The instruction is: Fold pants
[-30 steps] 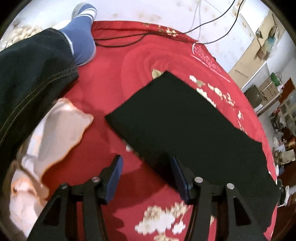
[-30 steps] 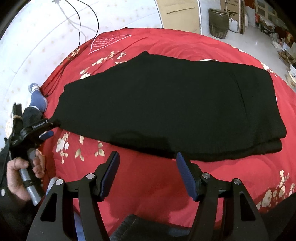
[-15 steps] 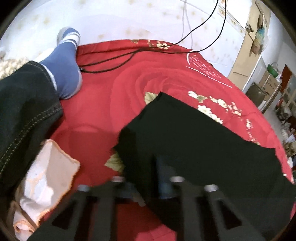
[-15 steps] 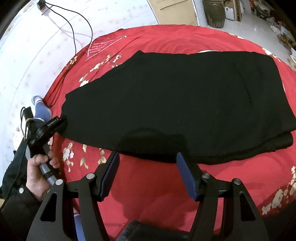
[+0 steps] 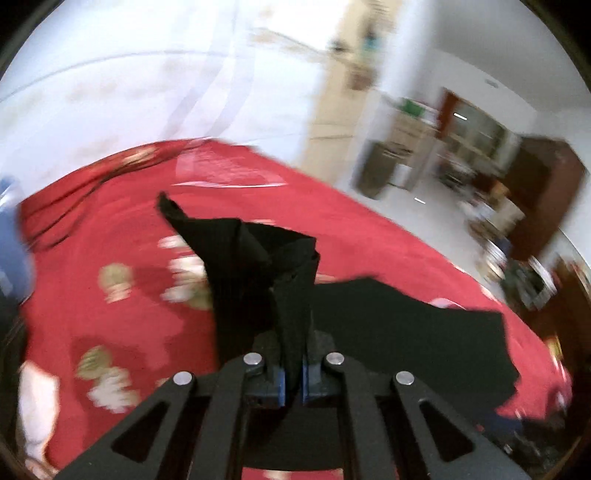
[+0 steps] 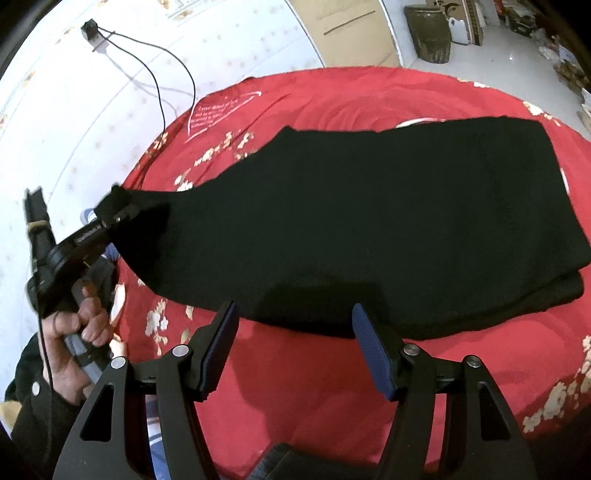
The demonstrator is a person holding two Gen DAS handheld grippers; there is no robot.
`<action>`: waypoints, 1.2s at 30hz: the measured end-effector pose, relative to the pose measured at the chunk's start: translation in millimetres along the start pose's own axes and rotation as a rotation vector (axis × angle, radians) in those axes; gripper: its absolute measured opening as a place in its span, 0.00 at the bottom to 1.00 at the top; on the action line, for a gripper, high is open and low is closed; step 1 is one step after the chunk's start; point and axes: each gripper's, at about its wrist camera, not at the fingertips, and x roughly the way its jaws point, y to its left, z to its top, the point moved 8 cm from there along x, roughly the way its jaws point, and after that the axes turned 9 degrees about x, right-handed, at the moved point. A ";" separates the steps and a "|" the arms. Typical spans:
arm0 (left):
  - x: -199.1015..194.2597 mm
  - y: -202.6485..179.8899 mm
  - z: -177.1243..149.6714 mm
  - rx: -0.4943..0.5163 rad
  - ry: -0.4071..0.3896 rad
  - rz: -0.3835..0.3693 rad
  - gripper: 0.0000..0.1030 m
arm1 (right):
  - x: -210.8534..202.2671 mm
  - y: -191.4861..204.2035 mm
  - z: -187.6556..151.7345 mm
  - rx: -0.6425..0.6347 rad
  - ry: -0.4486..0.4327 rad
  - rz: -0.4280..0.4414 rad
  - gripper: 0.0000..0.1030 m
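Black pants lie lengthwise, folded in half, on a red flowered bedspread. My left gripper is shut on the leg-hem end of the pants and holds it lifted off the bed, the cloth bunched upward. In the right wrist view the left gripper shows at the left end of the pants, held by a hand. My right gripper is open and empty, just above the bedspread at the near edge of the pants' middle.
A black cable runs along the white wall behind the bed. A dark pot and boxes stand on the floor beyond. A blue-socked foot is at the left. Dark denim lies at the bed's near edge.
My left gripper closed on the hem end of the pants and lifted it, tilting upward. My right gripper stayed open and moved closer to the pants' near edge.
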 end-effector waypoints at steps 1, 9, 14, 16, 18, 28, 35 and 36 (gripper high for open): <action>2.5 -19.9 0.9 0.038 0.005 -0.044 0.06 | -3.2 -1.8 3.7 0.003 -0.010 -0.004 0.62; 47.4 -120.8 -52.5 0.210 0.184 -0.253 0.07 | -24.8 -31.0 28.6 0.085 -0.076 -0.015 0.62; 54.3 -128.5 -73.2 0.201 0.257 -0.285 0.16 | -18.0 -37.9 30.7 0.123 -0.060 -0.004 0.62; 41.3 -126.8 -60.8 0.156 0.225 -0.341 0.22 | -15.3 -35.0 31.4 0.121 -0.052 0.007 0.62; 23.1 -127.5 -48.0 0.121 0.184 -0.398 0.37 | -12.9 -32.0 33.0 0.111 -0.049 0.021 0.62; 15.8 -29.2 -47.1 0.053 0.173 -0.057 0.40 | 26.0 -12.4 48.4 0.034 -0.005 0.112 0.62; 38.2 -7.2 -67.6 -0.020 0.251 -0.006 0.40 | 67.8 -16.5 52.2 0.033 0.081 0.140 0.55; 41.7 -5.2 -69.1 -0.019 0.255 -0.004 0.40 | 68.5 -14.0 53.0 0.025 0.085 0.154 0.53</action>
